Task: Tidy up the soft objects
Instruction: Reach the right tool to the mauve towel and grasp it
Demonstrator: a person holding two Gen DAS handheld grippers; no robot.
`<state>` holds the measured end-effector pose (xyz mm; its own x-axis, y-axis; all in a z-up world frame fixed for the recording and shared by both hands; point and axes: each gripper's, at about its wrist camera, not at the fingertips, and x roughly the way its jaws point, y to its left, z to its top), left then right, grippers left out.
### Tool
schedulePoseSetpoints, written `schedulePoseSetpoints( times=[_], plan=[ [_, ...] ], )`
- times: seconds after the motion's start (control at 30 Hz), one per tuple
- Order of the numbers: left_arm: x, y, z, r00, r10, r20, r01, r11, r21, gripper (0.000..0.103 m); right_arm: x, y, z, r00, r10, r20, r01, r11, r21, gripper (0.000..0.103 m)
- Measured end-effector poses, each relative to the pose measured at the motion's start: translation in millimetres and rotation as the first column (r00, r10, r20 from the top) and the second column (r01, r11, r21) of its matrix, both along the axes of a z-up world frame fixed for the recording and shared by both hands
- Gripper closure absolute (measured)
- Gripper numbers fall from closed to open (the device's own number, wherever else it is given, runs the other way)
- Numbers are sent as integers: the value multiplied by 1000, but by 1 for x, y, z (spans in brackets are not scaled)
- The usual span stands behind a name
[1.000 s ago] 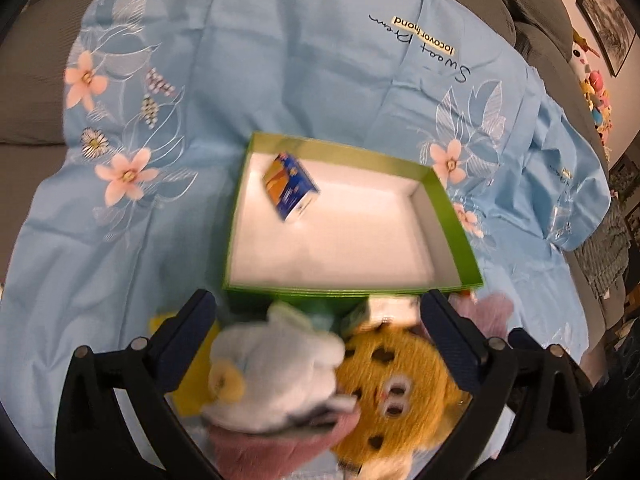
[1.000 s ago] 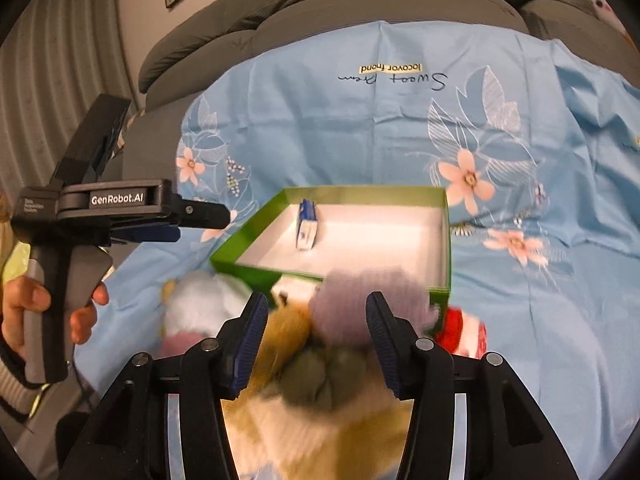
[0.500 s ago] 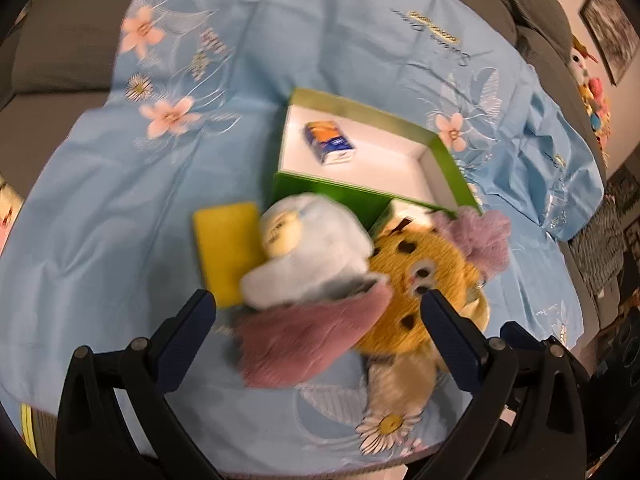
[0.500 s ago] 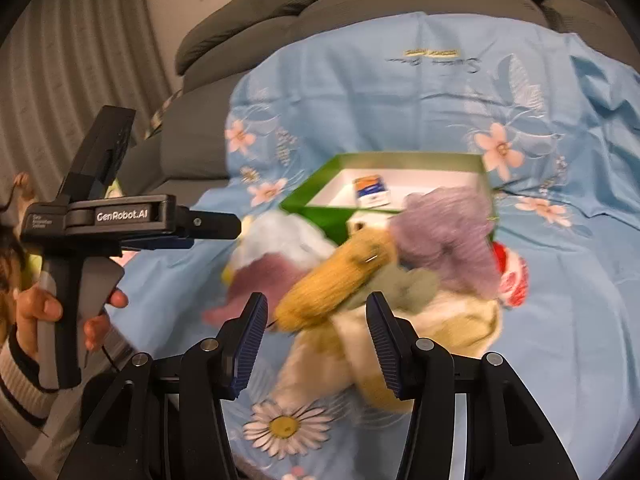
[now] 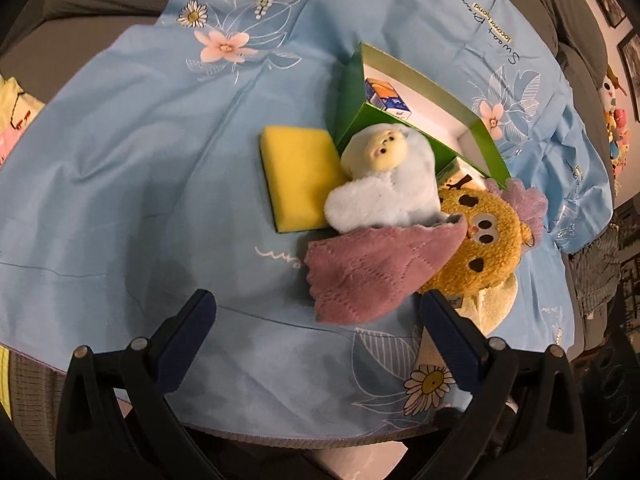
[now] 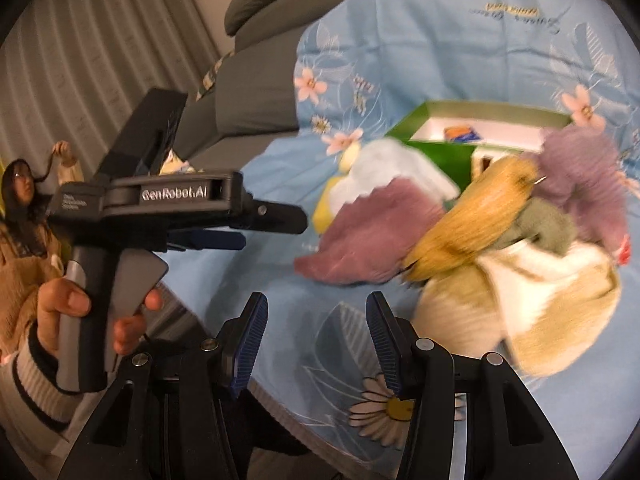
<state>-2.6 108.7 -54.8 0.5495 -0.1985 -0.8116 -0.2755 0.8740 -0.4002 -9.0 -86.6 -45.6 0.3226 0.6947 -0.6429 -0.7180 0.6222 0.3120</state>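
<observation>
The left gripper [image 5: 316,334] and the right gripper [image 6: 316,344] are both held spread apart, with nothing between the fingers. The soft toys [image 5: 400,184] and pink cloth [image 5: 372,268] are piled against the green box [image 5: 476,120] on the blue sheet [image 5: 132,168], beside 1 yellow sponge [image 5: 298,176].
</observation>
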Motion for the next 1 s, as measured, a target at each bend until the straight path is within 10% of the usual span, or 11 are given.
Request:
schedulePoseSetpoints(
  times=[0.47,0.77,1.0],
  plan=[
    [19,5,-16,1000,-10,16,12,994,-106,4,31,38,-31,993,-118,-13,117,989,-90,51],
    [42,-5,-37,996,-92,-23,87,984,-156,46,47,46,-49,985,-158,-67,152,984,-94,51],
    [47,-1,-44,995,-94,-20,88,973,-215,69,57,47,-57,980,-177,-88,170,982,-78,86]
  ],
)
